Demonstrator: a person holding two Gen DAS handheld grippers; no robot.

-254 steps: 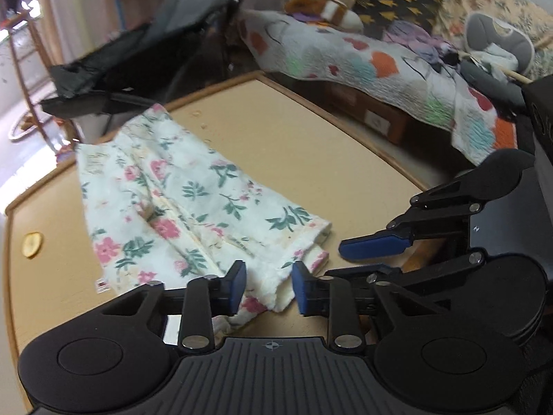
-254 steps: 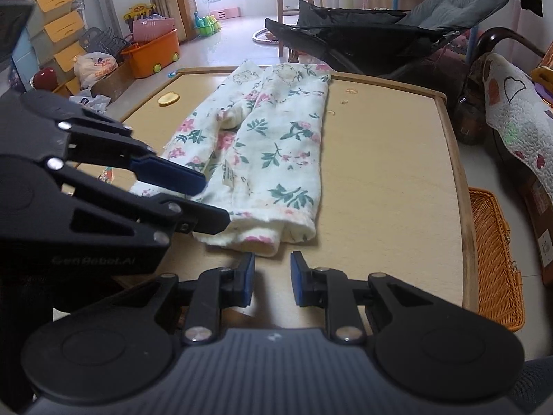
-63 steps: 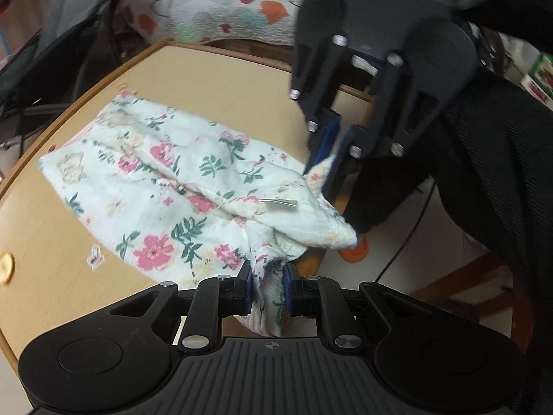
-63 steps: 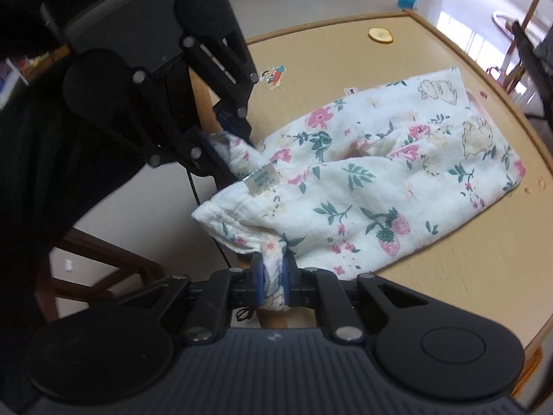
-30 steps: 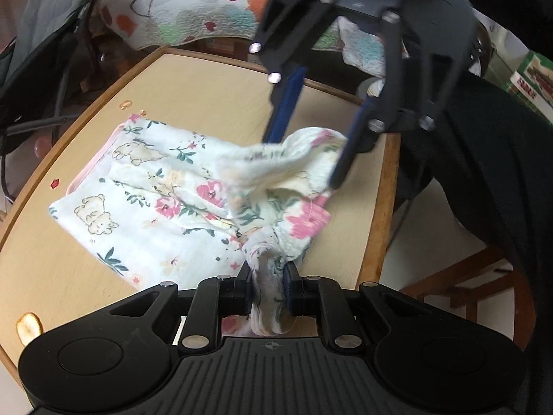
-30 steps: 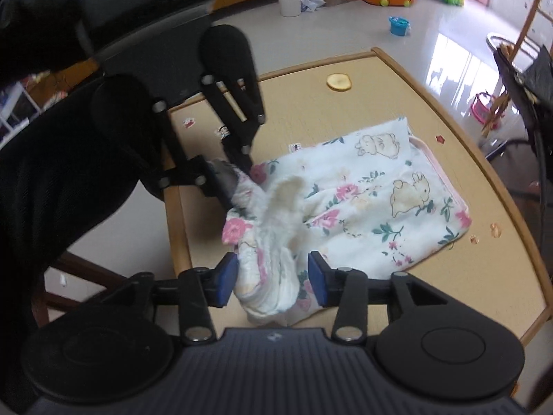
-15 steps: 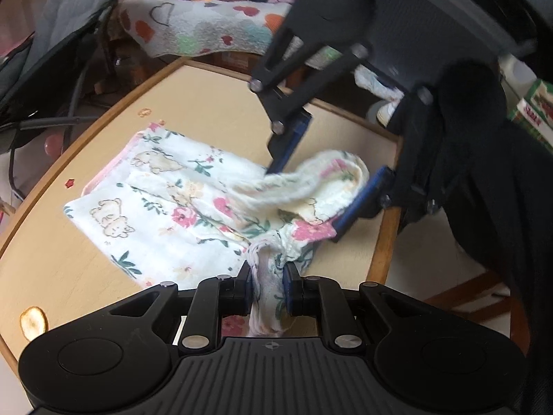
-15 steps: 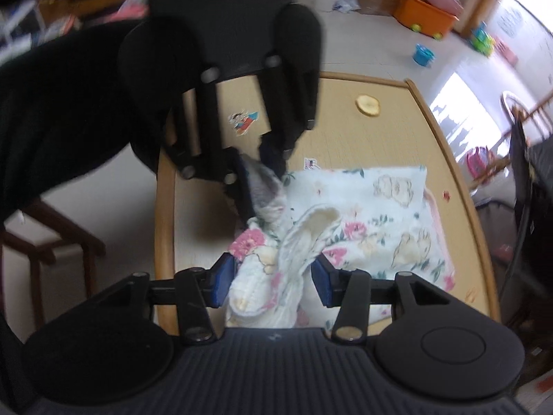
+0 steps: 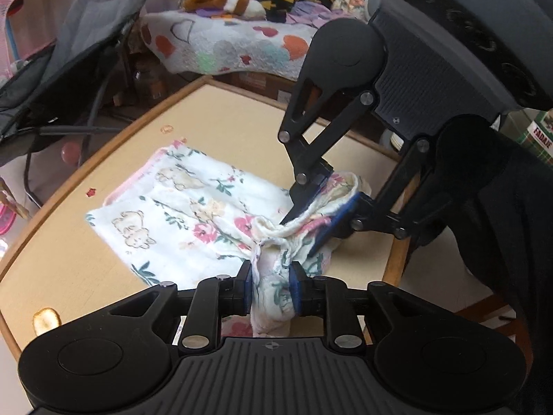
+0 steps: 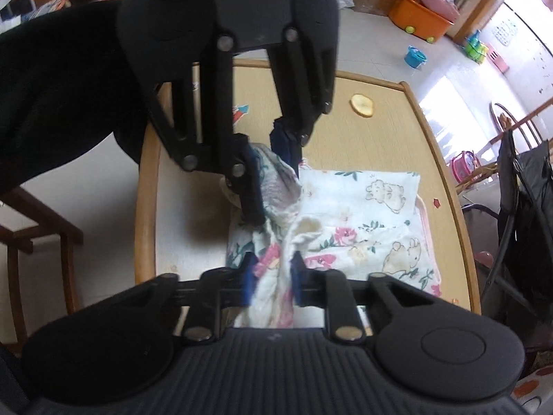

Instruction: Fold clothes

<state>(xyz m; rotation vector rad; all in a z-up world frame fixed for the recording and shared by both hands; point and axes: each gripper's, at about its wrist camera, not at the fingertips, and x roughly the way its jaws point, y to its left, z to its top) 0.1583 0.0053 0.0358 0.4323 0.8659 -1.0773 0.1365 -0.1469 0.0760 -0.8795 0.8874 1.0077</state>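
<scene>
The floral garment [image 9: 179,214] lies flat on the table [image 9: 235,131], its near end bunched. The left gripper [image 9: 270,285] is easing open around that bunch; the right gripper [image 10: 270,278] is closing on it. Best lift both corners evenly, then lay them flat.

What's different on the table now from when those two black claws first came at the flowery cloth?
The floral garment, first lying long and flat, is now folded shorter, its near end bunched. The left gripper has taken hold of that bunch, though its jaws are easing open; the right gripper is closing on it beside the left. The table and the yellow chip stayed put.
</scene>
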